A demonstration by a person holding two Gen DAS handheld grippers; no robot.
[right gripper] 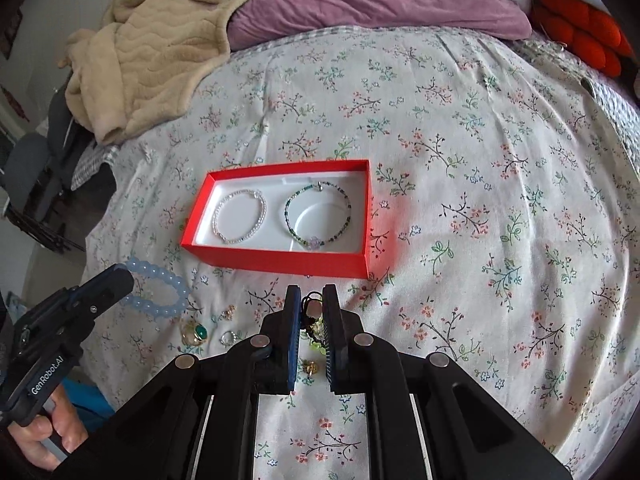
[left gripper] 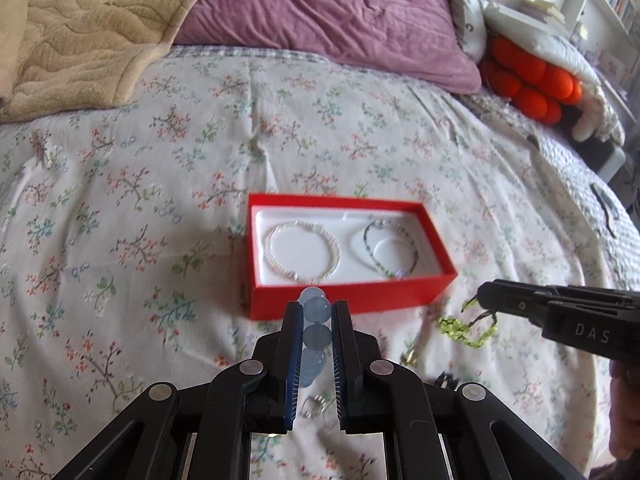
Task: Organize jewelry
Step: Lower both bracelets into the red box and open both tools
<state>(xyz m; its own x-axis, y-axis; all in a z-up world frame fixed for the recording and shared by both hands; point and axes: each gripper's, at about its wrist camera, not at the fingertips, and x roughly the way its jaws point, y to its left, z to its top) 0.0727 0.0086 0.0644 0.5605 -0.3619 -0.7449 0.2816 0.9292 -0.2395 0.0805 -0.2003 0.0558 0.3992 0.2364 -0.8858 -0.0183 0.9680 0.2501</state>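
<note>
A red box (left gripper: 352, 300) (right gripper: 280, 260) with a white liner lies on the floral bedspread. It holds a white pearl bracelet (left gripper: 303, 251) (right gripper: 239, 216) on the left and a dark green beaded bracelet (left gripper: 390, 249) (right gripper: 318, 216) on the right. My left gripper (left gripper: 316, 312) (right gripper: 120, 276) is shut on a pale blue bead bracelet (left gripper: 316, 336) (right gripper: 160, 294), just in front of the box. My right gripper (right gripper: 311, 300) (left gripper: 486, 300) is shut on a yellow-green bead bracelet with black cord (left gripper: 468, 330) (right gripper: 316, 326), near the box's front right corner.
Loose rings and earrings lie on the bedspread before the box: a green-stone ring (right gripper: 196, 334), a small silver ring (right gripper: 229, 337), a gold piece (right gripper: 311, 367). A beige blanket (right gripper: 152, 40), purple pillow (left gripper: 328, 12) and orange cushion (left gripper: 532, 80) lie at the back.
</note>
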